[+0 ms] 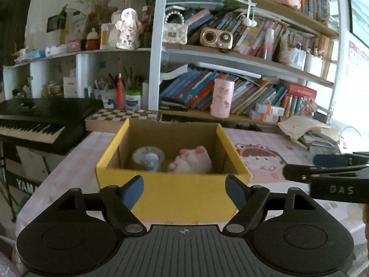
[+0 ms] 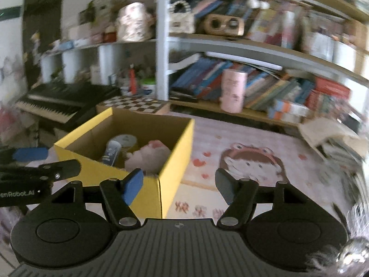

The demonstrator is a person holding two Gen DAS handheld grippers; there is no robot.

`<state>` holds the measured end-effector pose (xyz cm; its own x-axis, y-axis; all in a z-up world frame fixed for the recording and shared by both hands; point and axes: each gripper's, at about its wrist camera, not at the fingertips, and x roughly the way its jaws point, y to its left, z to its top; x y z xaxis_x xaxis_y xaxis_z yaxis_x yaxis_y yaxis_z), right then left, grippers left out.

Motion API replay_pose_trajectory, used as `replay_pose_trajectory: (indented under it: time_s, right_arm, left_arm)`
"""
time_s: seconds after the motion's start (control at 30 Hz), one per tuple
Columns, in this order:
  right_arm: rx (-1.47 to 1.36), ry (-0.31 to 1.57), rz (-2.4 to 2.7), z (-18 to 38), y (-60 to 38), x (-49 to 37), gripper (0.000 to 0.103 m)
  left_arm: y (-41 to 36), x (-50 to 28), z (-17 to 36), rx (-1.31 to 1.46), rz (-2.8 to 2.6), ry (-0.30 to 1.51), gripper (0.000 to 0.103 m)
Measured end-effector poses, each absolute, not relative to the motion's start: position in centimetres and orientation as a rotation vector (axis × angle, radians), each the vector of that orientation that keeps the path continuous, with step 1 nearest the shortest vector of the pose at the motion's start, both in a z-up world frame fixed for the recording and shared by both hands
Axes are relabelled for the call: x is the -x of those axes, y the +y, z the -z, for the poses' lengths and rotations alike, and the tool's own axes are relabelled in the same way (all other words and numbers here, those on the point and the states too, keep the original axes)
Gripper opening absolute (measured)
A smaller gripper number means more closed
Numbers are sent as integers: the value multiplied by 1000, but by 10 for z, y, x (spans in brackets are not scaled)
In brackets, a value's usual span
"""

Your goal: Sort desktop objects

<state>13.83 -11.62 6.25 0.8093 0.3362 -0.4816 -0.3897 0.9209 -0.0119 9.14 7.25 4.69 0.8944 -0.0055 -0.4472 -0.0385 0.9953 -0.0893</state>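
The open yellow cardboard box, brown inside, is set near the desk's far-left corner; 2 items are seen in it, a pink plush toy and a grey roll. Both the left gripper and the right gripper are held wide apart, with nothing gripped.

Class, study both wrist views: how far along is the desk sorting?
Done: a pink plush toy and a roll of tape already lie inside the yellow box. In hand: nothing; the left gripper and right gripper both stand open and empty. Left: loose papers remain at the desk's far right edge.
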Motion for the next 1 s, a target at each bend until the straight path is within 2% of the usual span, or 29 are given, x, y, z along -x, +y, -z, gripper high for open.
replay_pose_trajectory:
  time_s: [0.47,0.73,0.83,1.0]
  right_arm:
    - [4,533,-115,-32,-164,-36,70]
    - [-26,565,-30,-16,-178,-13,77]
    - [-26,576,-15,-14,-180,-10,85]
    - [-50,596,-1,-11,-186,-9,86]
  left_arm:
    - [54,-35,-26,80,-18,516,92]
    - [40,-19,-19,5,-56,542,95]
    - [39,-17,-18,3,-69,554,98]
    - [40,-13,-16,2,-83,572,99]
